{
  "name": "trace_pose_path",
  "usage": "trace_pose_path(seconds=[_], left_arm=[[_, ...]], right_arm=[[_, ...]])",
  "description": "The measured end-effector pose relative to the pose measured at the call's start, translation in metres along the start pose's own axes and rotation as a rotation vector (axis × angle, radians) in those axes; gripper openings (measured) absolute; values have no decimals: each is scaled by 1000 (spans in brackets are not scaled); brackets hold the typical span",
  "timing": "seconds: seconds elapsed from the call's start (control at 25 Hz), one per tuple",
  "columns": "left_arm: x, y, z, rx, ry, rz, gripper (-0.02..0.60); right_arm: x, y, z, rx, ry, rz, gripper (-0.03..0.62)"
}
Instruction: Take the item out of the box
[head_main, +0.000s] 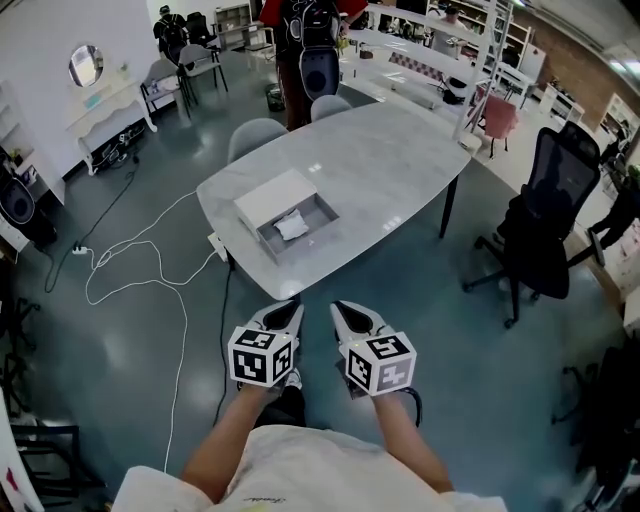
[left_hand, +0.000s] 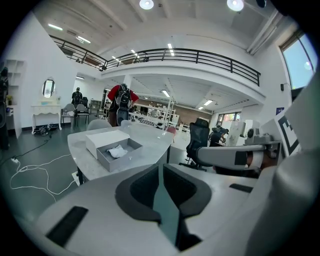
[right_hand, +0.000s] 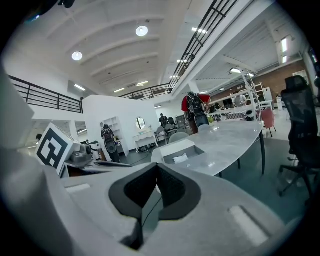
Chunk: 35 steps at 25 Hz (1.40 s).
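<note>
An open grey box (head_main: 297, 228) sits near the close corner of a pale marble table (head_main: 390, 170), with its white lid (head_main: 272, 196) beside it on the left. A crumpled white item (head_main: 292, 226) lies inside the box; the same white item (left_hand: 118, 151) shows in the left gripper view, and the white item (right_hand: 180, 158) in the right gripper view. My left gripper (head_main: 288, 313) and right gripper (head_main: 345, 315) hang side by side in front of the table, well short of the box. Both are shut and hold nothing.
White cables (head_main: 140, 275) trail over the floor at the left. Grey chairs (head_main: 255, 134) stand behind the table and a black office chair (head_main: 545, 225) stands at the right. A person in red (head_main: 305, 40) stands at the far end.
</note>
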<state>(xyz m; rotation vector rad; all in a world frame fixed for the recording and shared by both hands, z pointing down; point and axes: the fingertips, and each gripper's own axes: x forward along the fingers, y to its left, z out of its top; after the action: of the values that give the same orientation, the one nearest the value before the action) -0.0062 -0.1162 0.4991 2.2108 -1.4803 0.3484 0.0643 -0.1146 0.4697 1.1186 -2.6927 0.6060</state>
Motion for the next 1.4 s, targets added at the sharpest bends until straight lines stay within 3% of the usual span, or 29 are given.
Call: trace_pose_path(seconds=[0.72, 1.16, 1.4], left_arm=[[100, 102, 75, 38, 52, -94, 32], [149, 158, 84, 123, 125, -165, 32], [174, 169, 81, 223, 178, -199, 32]], right_arm=[[130, -46, 60, 22, 25, -110, 5], [191, -53, 72, 21, 43, -176, 5], [199, -62, 73, 26, 48, -221, 5]])
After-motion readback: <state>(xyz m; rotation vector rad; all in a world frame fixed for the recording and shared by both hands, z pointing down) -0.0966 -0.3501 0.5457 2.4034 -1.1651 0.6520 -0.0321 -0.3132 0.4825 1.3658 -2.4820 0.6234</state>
